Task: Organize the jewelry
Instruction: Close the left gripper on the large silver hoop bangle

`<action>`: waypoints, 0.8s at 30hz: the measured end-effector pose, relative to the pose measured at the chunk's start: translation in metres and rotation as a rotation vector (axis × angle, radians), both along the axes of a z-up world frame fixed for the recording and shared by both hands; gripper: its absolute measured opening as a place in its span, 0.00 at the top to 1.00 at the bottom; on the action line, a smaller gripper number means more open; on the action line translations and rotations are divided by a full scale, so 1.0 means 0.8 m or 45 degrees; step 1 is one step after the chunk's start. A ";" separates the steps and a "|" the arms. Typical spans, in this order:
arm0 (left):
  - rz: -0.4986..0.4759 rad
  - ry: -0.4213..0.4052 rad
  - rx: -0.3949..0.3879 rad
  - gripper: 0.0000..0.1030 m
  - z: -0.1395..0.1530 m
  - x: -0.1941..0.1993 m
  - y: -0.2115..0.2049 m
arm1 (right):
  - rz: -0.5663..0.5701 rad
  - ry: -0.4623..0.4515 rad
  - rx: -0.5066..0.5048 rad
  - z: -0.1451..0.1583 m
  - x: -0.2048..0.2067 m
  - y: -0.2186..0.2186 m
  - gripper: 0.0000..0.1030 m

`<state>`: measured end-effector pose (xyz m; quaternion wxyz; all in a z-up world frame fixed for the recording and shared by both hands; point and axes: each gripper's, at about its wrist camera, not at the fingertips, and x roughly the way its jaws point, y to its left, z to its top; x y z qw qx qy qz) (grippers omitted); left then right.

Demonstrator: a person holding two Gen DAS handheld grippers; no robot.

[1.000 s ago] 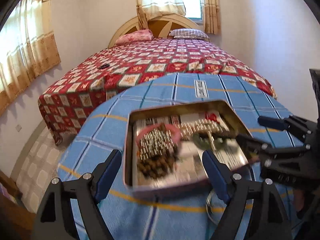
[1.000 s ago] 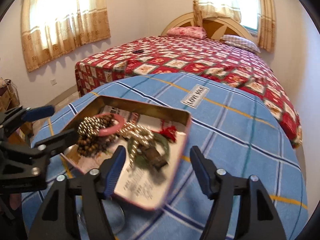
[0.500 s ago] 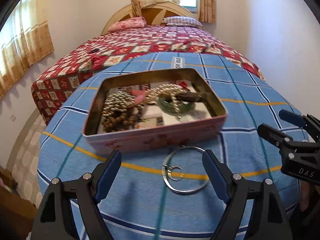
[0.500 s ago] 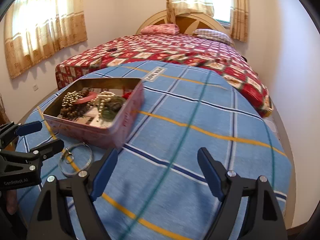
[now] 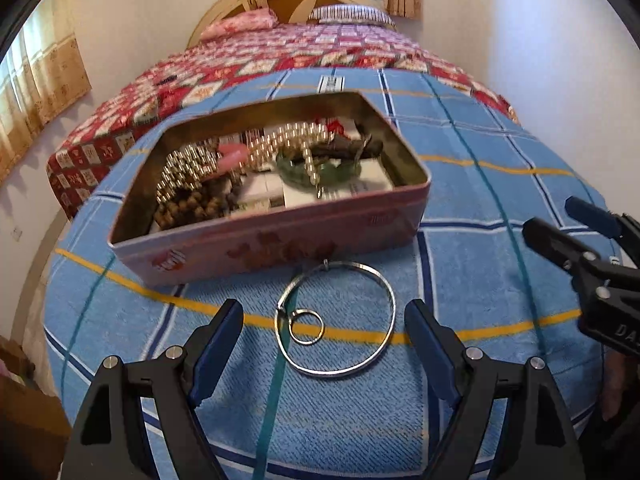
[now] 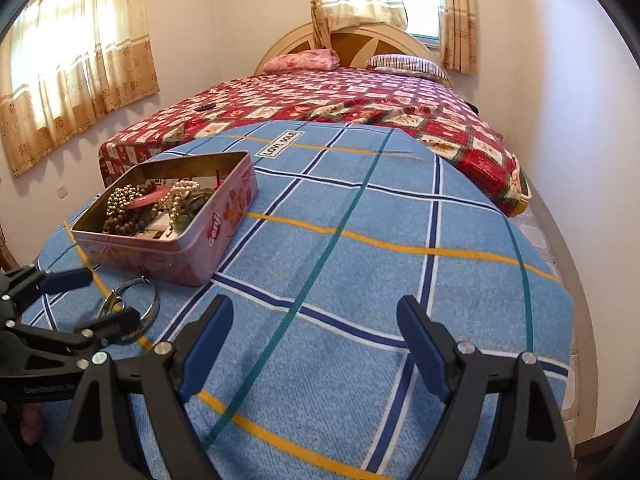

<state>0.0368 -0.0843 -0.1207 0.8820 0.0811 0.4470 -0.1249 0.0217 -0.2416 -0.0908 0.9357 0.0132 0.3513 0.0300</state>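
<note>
A pink tin box stands on the blue checked cloth, holding gold bead chains, brown wooden beads, a pink bangle and a green bangle. A silver bangle with a small ring lies on the cloth in front of the box. My left gripper is open and empty, low over the silver bangle. My right gripper is open and empty over bare cloth, right of the box. The silver bangle also shows in the right wrist view.
The table under the blue cloth is round, with its edge close on the near and right sides. A bed with a red patterned cover stands just behind. White walls and curtained windows surround the room.
Both grippers have let go of the tin box and drawn back; the box now rests flat on the cloth. The left gripper has dropped toward the silver bangle. The right has swung away to the right.
</note>
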 end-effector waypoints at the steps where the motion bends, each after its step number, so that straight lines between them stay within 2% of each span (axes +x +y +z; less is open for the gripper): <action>1: -0.001 0.019 0.003 0.19 -0.004 0.002 -0.001 | 0.000 0.000 0.000 0.000 0.000 0.000 0.17; 6: -0.027 0.043 -0.058 0.19 -0.007 0.005 0.003 | 0.007 -0.004 -0.002 -0.001 -0.001 0.004 0.17; 7: -0.042 0.038 -0.081 0.25 -0.005 0.003 0.003 | 0.011 -0.007 -0.003 -0.001 -0.002 0.006 0.17; 8: -0.058 0.028 -0.090 0.36 -0.004 0.001 0.002 | 0.014 -0.011 -0.005 0.000 -0.003 0.007 0.17; 13: -0.111 0.016 -0.100 0.36 -0.001 -0.006 0.001 | 0.028 -0.029 -0.018 0.002 -0.005 0.014 0.17; 16: -0.100 -0.025 -0.105 0.36 0.009 -0.010 0.010 | 0.028 -0.025 -0.022 0.002 -0.004 0.015 0.17; 19: -0.077 -0.086 -0.115 0.36 0.029 -0.017 0.025 | 0.030 -0.024 -0.021 0.003 -0.003 0.017 0.17; 24: 0.019 -0.152 -0.061 0.36 0.042 -0.016 0.058 | 0.094 -0.011 -0.023 0.003 0.000 0.036 0.17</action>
